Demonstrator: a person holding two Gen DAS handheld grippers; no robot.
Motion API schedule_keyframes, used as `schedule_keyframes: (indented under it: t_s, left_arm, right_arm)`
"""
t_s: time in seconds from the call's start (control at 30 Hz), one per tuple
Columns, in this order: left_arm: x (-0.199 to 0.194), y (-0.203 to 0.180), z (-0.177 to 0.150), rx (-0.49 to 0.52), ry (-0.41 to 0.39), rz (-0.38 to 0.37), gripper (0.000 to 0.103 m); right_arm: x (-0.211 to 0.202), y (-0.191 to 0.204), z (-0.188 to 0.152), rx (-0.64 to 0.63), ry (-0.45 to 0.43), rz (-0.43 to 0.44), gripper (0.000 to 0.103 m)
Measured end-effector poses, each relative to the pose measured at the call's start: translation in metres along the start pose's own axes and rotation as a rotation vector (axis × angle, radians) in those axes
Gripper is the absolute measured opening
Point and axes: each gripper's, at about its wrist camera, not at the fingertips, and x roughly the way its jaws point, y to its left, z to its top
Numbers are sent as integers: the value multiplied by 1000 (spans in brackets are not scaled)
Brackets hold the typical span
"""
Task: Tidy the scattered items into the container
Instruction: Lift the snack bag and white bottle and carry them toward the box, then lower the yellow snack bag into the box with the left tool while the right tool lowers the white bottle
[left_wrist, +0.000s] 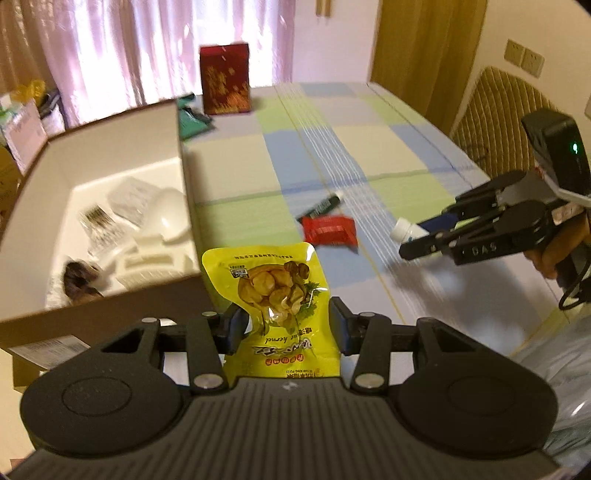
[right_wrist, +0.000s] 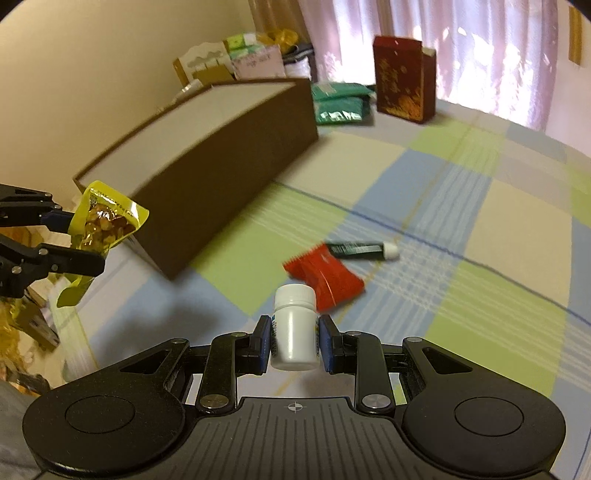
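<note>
Pouch (left_wrist: 275, 295): yellow glossy foil packet, flat, with a picture of shelled nuts. It hangs upside down, so I read only "kernel" in script; the Chinese print is too small. It sits at 6 o'clock in my left view, lifted clear of the bedspread, just beside the near corner of the container.
Left gripper (left_wrist: 286, 325): my blue pads are clamped on the pouch's lower half, one on each side edge.
Bottle (right_wrist: 294, 328): small white plastic cylinder with a ribbed screw cap and a label with blue print that I cannot read. It is at 6 o'clock in my right view, held off the bed.
Right gripper (right_wrist: 294, 345): my pads are pressed on the bottle's body from both sides. The letters "DAS" show on its arm in the left view.
Container (left_wrist: 186, 177): brown cardboard box with a white inside, at 9 o'clock in the left view. It holds white plastic pieces, clear packets and something dark and furry.
Red wrapper (right_wrist: 325, 277): crinkled packet with serrated ends, lying at the centre of the bed.
Tube (right_wrist: 364, 250): dark green with a white cap, touching the wrapper's far side; lettering blurred.
Bedspread (right_wrist: 498, 240): woven check in green, blue and cream.
Red box (left_wrist: 225, 79): upright, with a gold pattern, at 12 o'clock.
Green packs (right_wrist: 338, 101): stacked just beside the red box.
</note>
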Motion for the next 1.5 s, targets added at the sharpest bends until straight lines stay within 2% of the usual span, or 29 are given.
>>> schedule_keyframes:
  t_s: [0.4, 0.73, 1.07, 1.5]
  left_arm:
    - [-38, 56, 29, -45, -114, 95, 41]
    - [-38, 111, 52, -51, -153, 167, 41]
    - [-4, 176, 76, -71, -112, 181, 42]
    - [81, 241, 117, 6, 0, 150, 42]
  right_arm:
    - [2, 32, 73, -62, -134, 108, 30]
    - [39, 72, 141, -152, -205, 162, 30]
    - [96, 83, 203, -210, -185, 145, 30]
    - [201, 68, 247, -261, -49, 21, 30]
